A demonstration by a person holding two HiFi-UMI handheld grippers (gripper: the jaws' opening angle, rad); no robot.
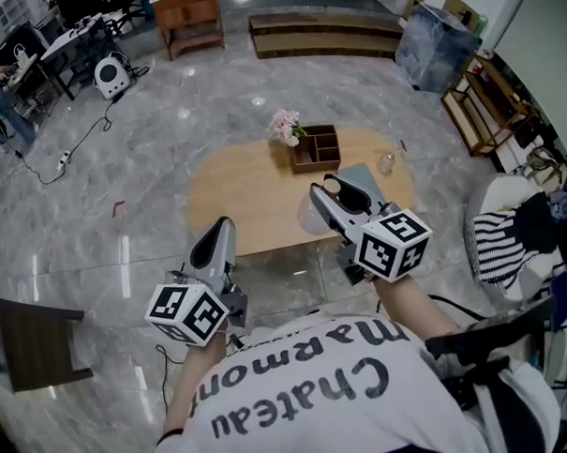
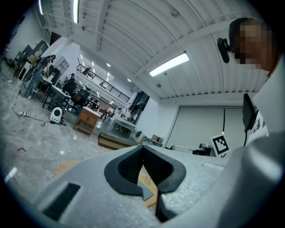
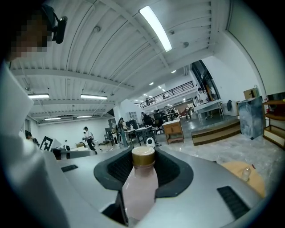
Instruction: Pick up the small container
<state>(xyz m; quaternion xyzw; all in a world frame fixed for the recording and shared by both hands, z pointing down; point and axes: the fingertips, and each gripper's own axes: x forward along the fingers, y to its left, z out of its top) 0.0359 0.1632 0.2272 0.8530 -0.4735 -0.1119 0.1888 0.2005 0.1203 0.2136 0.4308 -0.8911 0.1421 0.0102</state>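
Note:
The small container is a pale pink bottle (image 3: 140,191) with a gold cap. It stands upright between the dark pads of my right gripper (image 3: 143,171), which is shut on it. In the head view the right gripper (image 1: 327,198) is over the near edge of the light wooden table (image 1: 254,189), and the bottle (image 1: 312,216) shows as a pale shape beside its jaws. My left gripper (image 1: 218,231) hovers over the floor just short of the table. Its pads (image 2: 129,171) meet with nothing between them, so the left gripper (image 2: 142,165) is shut and empty.
On the table stand a wooden compartment box (image 1: 318,149), pink flowers (image 1: 285,127), a small glass (image 1: 387,162) and a grey mat (image 1: 364,178). A striped cloth (image 1: 498,244) lies at the right. A dark stool (image 1: 30,340) stands at the left on the marble floor.

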